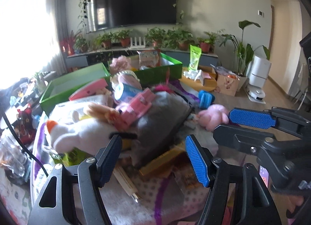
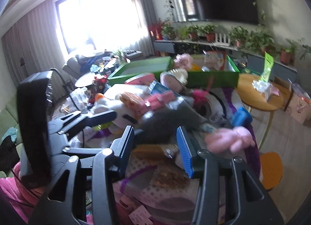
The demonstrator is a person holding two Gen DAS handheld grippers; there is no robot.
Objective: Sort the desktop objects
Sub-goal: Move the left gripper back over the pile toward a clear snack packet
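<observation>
Two close wrist views, angled down, sharing the toy pile.

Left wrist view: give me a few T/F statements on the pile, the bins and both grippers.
1. Both green bins sit behind the pile. True.
2. The left gripper is clamped on the white plush. False: its jaws stand open with nothing between them.
3. The pink plush lies on the right edge of the pile, near the right gripper. True.
4. The right gripper holds the blue sponge. False: it is open and empty; the sponge lies further back.
5. The nearer green bin is full of toys. False: what shows of its inside is bare.
</observation>
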